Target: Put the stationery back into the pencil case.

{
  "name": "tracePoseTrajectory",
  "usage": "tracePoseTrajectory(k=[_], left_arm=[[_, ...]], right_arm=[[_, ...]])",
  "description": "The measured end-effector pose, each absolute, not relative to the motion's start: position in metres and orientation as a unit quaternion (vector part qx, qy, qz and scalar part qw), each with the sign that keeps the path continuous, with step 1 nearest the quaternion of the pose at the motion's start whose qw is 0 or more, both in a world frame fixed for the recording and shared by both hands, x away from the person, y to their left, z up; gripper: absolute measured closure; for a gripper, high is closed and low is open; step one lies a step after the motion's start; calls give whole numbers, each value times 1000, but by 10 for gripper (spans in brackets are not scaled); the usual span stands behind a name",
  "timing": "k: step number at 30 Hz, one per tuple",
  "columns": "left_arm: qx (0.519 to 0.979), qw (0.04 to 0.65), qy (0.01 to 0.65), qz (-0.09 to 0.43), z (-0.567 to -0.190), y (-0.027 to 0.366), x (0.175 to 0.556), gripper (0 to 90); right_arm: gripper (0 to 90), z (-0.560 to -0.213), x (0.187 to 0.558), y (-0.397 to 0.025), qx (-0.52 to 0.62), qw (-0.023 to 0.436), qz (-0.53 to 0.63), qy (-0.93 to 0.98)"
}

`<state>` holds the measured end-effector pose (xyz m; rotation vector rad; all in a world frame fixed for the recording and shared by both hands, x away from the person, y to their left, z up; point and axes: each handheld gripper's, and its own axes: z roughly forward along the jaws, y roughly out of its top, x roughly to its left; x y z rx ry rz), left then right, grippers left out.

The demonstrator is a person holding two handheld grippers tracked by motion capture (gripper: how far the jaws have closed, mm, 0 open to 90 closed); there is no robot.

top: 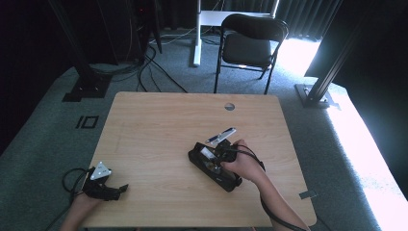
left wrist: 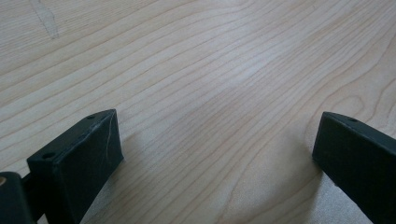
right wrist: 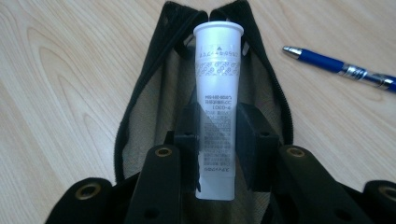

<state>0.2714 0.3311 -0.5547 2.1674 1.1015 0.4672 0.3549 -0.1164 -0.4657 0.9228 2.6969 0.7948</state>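
A black zip pouch (top: 211, 166) lies open on the wooden table (top: 159, 125), right of centre. My right gripper (top: 216, 155) hovers over it, shut on a white tube (right wrist: 217, 93) with printed text; the tube's cap end points into the open pouch (right wrist: 140, 121). A blue pen (right wrist: 343, 68) lies on the table beside the pouch, seen as a blue and silver pen (top: 221, 135) just beyond it in the high view. My left gripper (top: 115, 191) rests near the front left corner of the table, its jaws wide apart over bare wood (left wrist: 215, 154).
A round cable hole (top: 229, 106) sits near the table's far edge. Behind the table stand a black folding chair (top: 250, 43) and a white desk leg (top: 196, 33). Black frame posts (top: 327, 72) and cables lie on the grey carpet.
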Motion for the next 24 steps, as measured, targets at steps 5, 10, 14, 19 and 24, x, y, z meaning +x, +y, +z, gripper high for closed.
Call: tracePoseTrajectory(k=[5,10,14,19,24], left_arm=[[827,327,420,178,-555,331,271,16],[827,327,421,178,-555,331,271,16],[827,327,420,178,-555,331,271,16],[827,327,420,178,-555,331,271,16],[827,327,420,178,-555,331,271,16]], right_arm=[[711,-474,355,-110,307,91,252,913],[711,-479,356,-101,306,90,239,917],[710,-484,356,-95,302,82,230,921],[710,-489,356,-89,298,80,221,925],[710,-493,357,-87,294,84,214,928]])
